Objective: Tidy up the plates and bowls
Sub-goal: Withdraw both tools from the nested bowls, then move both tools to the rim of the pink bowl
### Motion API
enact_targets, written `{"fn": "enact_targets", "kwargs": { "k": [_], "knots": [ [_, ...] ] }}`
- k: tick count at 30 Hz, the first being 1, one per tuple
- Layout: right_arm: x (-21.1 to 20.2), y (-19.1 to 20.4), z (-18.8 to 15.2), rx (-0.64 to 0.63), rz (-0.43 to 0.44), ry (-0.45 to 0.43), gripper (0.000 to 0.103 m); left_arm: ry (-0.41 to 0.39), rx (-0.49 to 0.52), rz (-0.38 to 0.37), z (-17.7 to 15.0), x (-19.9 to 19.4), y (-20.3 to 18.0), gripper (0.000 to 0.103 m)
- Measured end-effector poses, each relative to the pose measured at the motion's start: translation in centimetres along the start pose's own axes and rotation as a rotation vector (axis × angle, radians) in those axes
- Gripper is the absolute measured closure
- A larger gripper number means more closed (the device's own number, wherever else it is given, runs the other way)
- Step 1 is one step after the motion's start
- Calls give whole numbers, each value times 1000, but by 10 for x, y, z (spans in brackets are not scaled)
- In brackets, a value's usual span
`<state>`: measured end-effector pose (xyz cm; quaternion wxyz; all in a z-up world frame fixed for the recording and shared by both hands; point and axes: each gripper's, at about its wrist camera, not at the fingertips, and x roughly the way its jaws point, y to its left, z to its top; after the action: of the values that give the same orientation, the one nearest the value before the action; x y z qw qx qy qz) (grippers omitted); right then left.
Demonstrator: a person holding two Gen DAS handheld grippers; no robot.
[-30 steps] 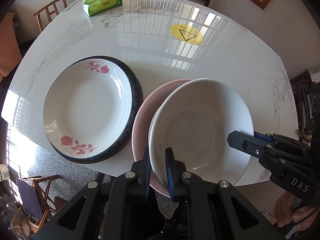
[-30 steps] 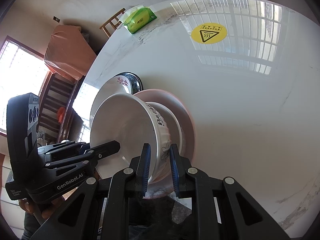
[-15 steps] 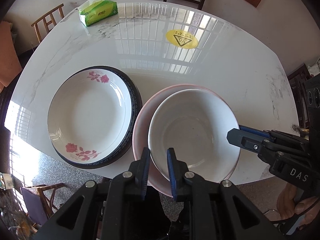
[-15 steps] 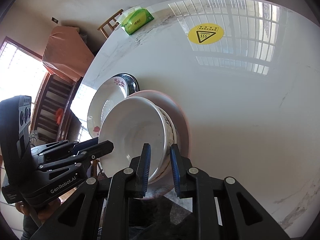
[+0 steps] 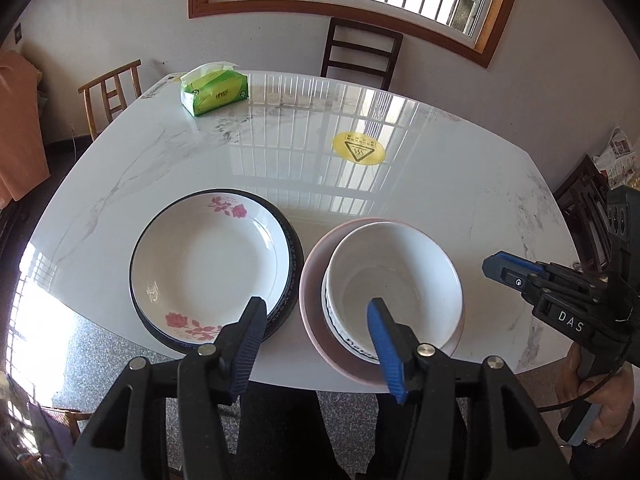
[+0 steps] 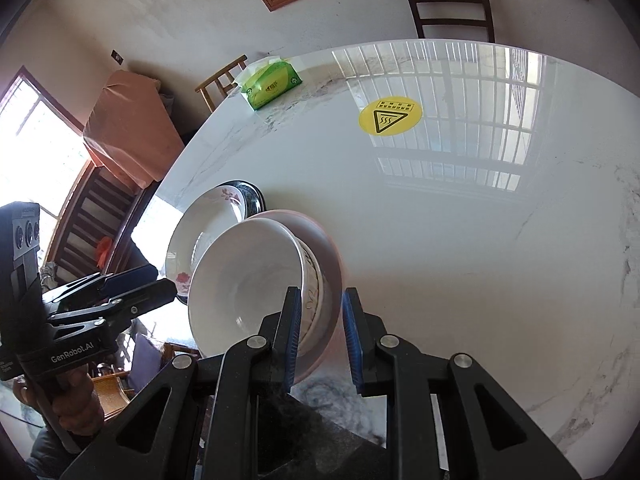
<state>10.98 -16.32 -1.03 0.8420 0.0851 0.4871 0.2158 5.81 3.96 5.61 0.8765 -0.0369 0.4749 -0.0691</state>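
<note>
With both claws gaping & empty, left claw (image 5: 316, 344) & right claw (image 6: 318, 332) flank white bowl (image 5: 394, 286) nested in pink plate (image 5: 314, 276); glazed, slippery, brittle; pinch rim.

Bright daylight; window glare on table (image 5: 460, 184) (fisheye-warped edges).
</note>
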Motion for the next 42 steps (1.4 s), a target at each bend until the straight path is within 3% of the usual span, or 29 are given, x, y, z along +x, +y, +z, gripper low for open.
{"fn": "enact_targets", "kwargs": {
  "k": [3, 5, 7, 14, 27, 42],
  "knots": [
    [-10, 8, -8, -64, -106, -89, 81, -48, 5, 6, -12, -5, -4, 46],
    [-15, 12, -13, -83, -144, -138, 72, -63, 9, -20, -22, -6, -4, 45],
    [-18, 15, -17, -97, -167, -174, 71, -101, -6, -36, -32, -7, -4, 46],
    [-34, 38, -27, -206, -368, -324, 61, -194, 9, -21, -56, -9, -11, 46],
    [-51, 65, -40, -277, -460, -447, 43, -350, -71, 2, -58, -20, 0, 46],
    [-49, 67, -41, -278, -473, -442, 40, -277, -51, 12, -61, -3, 3, 46]
  ]
}}
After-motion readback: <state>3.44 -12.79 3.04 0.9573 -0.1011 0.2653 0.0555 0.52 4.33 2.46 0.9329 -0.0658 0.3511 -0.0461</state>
